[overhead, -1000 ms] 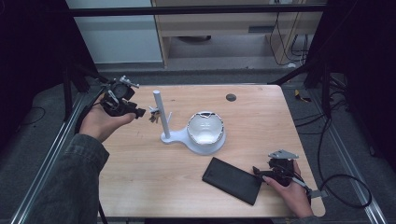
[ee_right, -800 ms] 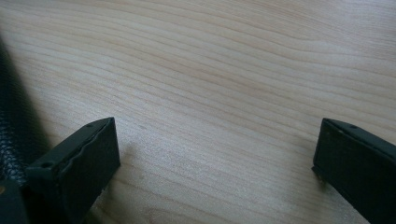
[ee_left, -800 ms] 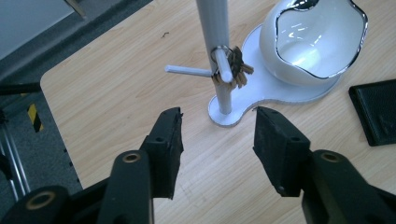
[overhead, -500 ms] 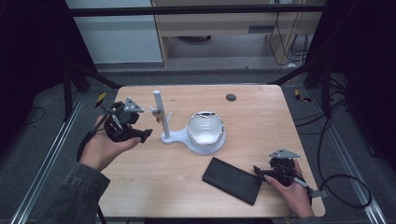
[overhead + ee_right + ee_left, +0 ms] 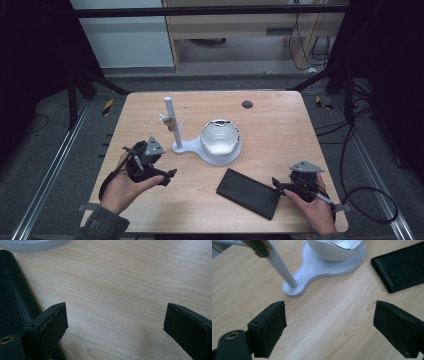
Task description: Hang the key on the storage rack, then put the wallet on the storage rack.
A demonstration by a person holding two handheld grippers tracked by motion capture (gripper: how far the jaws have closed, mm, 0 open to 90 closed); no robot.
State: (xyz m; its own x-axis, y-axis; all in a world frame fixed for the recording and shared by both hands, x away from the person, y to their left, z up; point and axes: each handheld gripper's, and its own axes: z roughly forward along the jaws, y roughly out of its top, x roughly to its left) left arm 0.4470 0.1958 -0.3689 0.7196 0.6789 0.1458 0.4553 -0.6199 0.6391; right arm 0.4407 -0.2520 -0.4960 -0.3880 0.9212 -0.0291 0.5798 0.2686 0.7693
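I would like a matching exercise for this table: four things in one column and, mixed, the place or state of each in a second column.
1. black case
2. white stand
3. left gripper
4. right gripper

a. open, beside the black case
b. lies flat near the front edge
c. upright pole on a base
d. open, over bare wood in front of the stand

Pairs: 1-b, 2-c, 3-d, 4-a

Your light wooden table [image 5: 280, 125] stands on grey floor [image 5: 45, 150]; beyond it you face a pale cabinet [image 5: 120, 40] and a wooden shelf unit [image 5: 240, 30], with black frame struts [image 5: 320, 75] around.
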